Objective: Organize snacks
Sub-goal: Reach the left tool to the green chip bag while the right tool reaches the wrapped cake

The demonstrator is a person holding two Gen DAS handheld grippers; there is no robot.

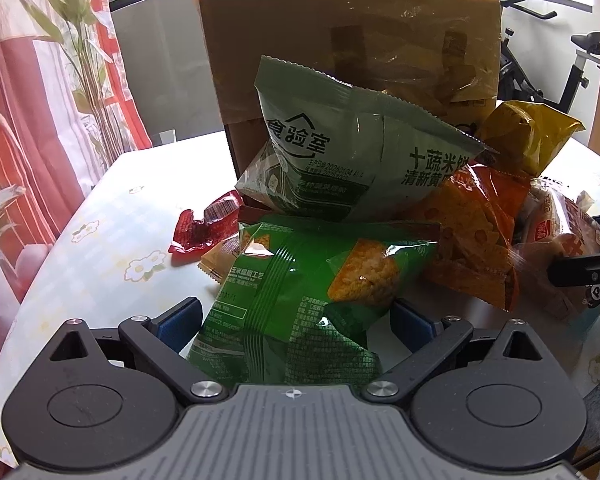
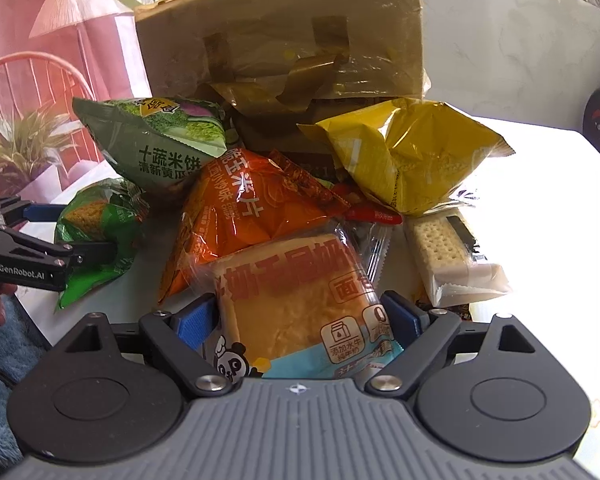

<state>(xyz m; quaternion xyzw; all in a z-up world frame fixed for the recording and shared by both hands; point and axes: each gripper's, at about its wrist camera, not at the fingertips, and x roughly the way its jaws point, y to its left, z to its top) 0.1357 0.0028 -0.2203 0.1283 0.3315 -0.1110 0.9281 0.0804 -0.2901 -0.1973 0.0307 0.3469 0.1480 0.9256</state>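
Snacks lie heaped by a box (image 1: 340, 40) on the counter (image 1: 100, 208), unsorted; left hand-held gripper (image 1: 296, 314) grips a green bag (image 1: 300, 300), right hand-held gripper (image 2: 296, 316) a bread pack (image 2: 296, 296).

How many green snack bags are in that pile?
2. A bright green bag lies at the pile's front left, between the left gripper fingers. A pale green bag leans against the cardboard box behind it. Others may be hidden underneath.
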